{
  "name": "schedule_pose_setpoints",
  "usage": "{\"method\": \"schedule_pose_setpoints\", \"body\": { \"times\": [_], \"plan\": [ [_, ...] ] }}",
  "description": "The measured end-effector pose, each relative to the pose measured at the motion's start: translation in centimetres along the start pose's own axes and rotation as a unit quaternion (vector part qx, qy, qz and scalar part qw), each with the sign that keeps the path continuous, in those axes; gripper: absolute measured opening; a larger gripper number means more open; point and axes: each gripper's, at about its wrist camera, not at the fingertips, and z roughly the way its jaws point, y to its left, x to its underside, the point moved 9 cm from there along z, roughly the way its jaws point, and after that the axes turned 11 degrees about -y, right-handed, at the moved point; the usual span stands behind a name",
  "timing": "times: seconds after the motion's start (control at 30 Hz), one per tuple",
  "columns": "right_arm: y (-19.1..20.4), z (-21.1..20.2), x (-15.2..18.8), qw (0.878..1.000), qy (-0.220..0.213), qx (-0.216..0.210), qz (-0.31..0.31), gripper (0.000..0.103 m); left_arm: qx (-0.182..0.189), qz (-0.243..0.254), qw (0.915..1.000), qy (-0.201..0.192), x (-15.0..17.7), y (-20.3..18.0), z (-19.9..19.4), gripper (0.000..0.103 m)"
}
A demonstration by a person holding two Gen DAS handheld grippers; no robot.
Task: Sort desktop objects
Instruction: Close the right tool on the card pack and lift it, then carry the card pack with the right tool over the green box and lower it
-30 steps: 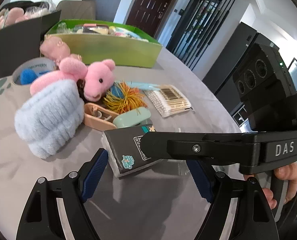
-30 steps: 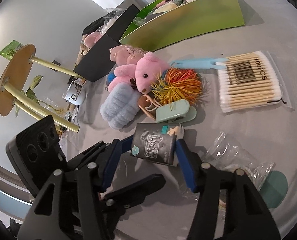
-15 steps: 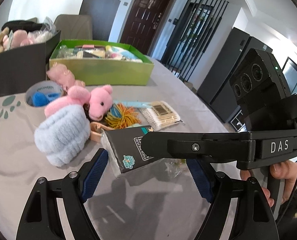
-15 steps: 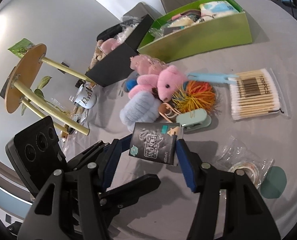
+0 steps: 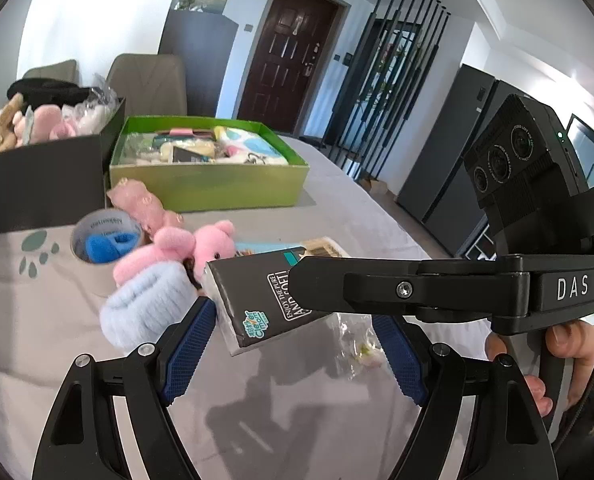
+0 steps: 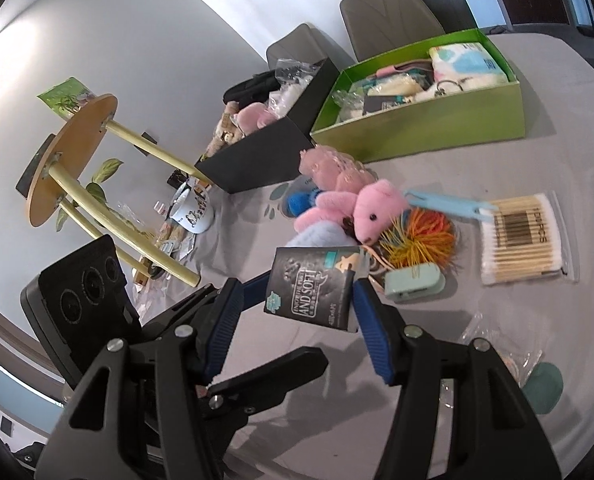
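**Tissue pack held in right claw, off the table**

My right claw (image 6: 297,314) is clamped on the black tissue pack (image 6: 313,288), lifted clear of the grey table (image 6: 497,160). My left claw (image 5: 297,344) is spread wide, holding nothing, just under and beside the pack. Ahead of the claws: pink plush pig (image 6: 361,206), then the green box (image 6: 425,120) and black box (image 6: 265,152) further out.
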Motion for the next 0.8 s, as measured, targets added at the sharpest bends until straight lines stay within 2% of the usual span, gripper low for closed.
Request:
{"method": "schedule_pose_setpoints", "body": {
  "times": [0.8],
  "plan": [
    [4.1,0.2,-6.7,0.998,-0.039,-0.026,-0.043,0.058,-0.022,0.028,0.9975,-0.062,-8.2,1.7,-1.1,0.081]
  ]
}}
